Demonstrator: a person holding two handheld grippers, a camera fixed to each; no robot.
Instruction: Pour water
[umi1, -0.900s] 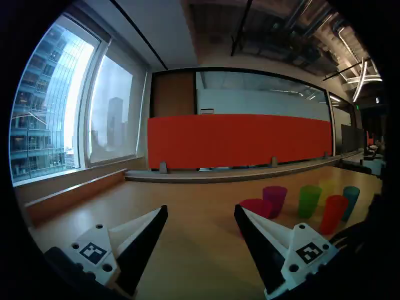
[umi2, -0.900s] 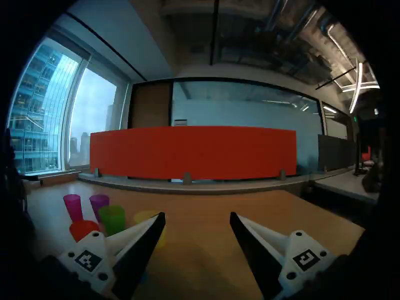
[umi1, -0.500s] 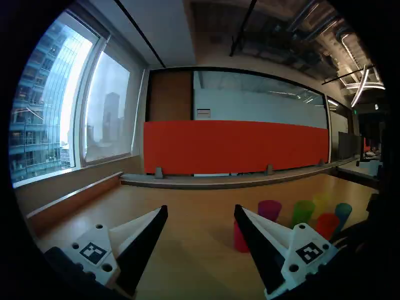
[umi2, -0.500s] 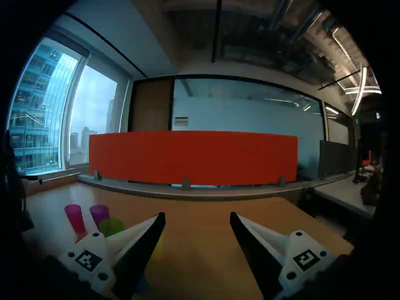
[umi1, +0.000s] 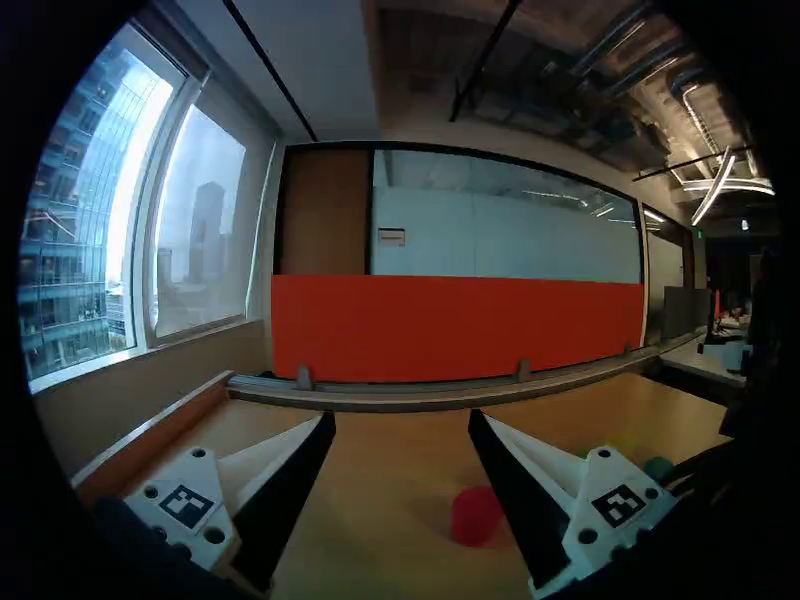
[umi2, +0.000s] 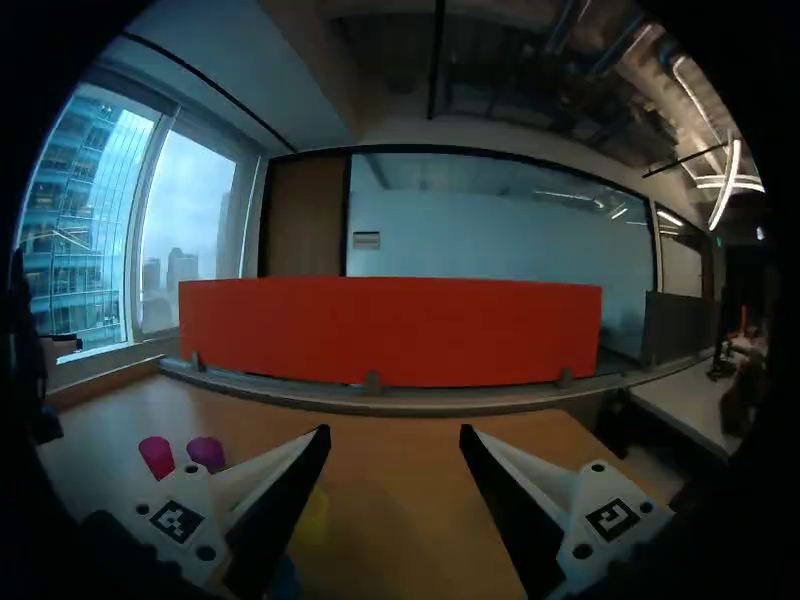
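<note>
Between the wide-spread empty fingers (umi1: 285, 475) of the left gripper (umi1: 400, 415), beside one, a red cup (umi1: 475, 516).

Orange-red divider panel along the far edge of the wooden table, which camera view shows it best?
The right gripper view: the orange-red divider panel sits centred, both ends clear. The left gripper view shows it at a slant, its right end receding.

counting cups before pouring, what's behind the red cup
Behind the red cup is bare table, then an orange divider. The left gripper hides most of what stands beside the cup; a teal cup peeks out past it.
</note>
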